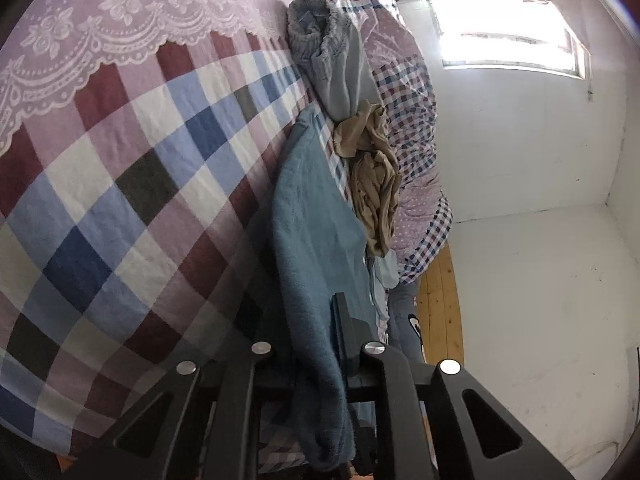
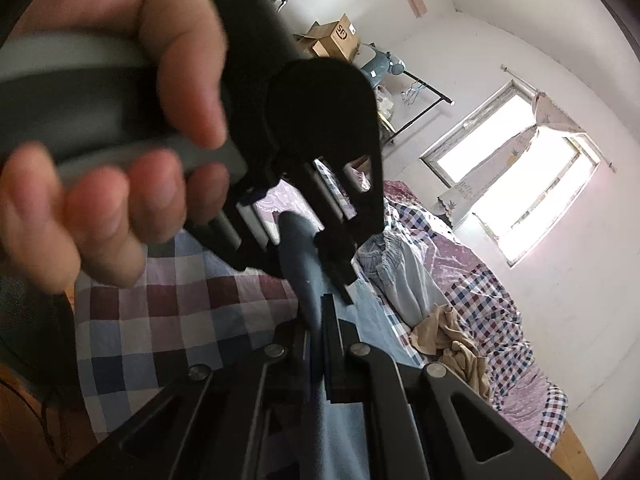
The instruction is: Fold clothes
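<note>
**Mei:** Blue fleece garment (image 1: 316, 216), that was the piece in hand. Where did it sit?

**Tom:** It lay along the checked bedsheet (image 1: 132, 184), its near end drawn up off the bed and running back between the fingers of the left gripper (image 1: 320, 320).

**Mei:** How did those jaws stand?

**Tom:** Nearly together, pinching a thick fold of the fleece. Only the right-hand finger (image 1: 345, 320) showed; the cloth hid the other.

**Mei:** And the right gripper (image 2: 320, 312)?

**Tom:** Closed as well, its jaws clamped on a narrow ridge of the same blue cloth, which rose from them to the other tool just beyond.

**Mei:** The other tool showed in that view?

**Tom:** Yes, held by the person's left hand (image 2: 112, 184), fingers wrapped round the grey handle, close to the lens and blurred.

**Mei:** Anything else on the bed?

**Tom:** A pale grey-blue garment (image 1: 340, 60) and a crumpled tan one (image 1: 372, 184) beside the fleece, against a bunched checked quilt (image 1: 412, 100). A lace-edged lilac cover (image 1: 120, 12) lay at the sheet's far end.
</note>
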Available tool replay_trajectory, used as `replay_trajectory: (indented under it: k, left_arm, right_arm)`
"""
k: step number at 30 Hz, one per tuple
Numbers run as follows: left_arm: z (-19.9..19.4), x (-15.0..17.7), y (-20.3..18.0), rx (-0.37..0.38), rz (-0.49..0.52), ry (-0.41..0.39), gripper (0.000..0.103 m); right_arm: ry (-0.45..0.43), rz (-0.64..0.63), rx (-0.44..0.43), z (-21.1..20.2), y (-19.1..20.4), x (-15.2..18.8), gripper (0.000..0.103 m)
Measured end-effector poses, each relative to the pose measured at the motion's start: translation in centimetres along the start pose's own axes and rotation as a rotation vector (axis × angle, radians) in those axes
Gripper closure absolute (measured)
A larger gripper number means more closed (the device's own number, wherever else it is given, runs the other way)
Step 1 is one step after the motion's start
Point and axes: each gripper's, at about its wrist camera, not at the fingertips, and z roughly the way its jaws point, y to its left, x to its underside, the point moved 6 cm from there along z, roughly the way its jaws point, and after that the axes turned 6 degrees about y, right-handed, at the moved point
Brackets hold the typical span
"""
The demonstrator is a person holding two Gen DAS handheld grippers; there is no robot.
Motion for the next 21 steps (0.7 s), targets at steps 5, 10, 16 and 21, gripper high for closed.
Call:
replay_trajectory:
  k: [5,10,16,21]
  left_arm:
    - [-0.4,-0.2,-0.6,0.019,0.007,-0.009,0.093]
    - [-0.5,-0.3,-1.0,0.032,0.002,-0.007,0.093]
    - [-0.6,-0.5,-1.1,0.056,-0.017,-0.013,0.093]
    - [-0.7,-0.9,-1.3,0.086,-0.043,-0.021,0.093]
  right_arm:
    - [0.043,0.024,0.093,0.7,-0.8,1.3,0.042]
    - [0.148,0.028,0.199,2.3,-2.2,4.1,0.034]
    - [0.282,0.038,0.29,3.4,-4.5,8.7,0.032]
    - [0.369,0.06,0.336,2.9,-7.0,12.9,0.031]
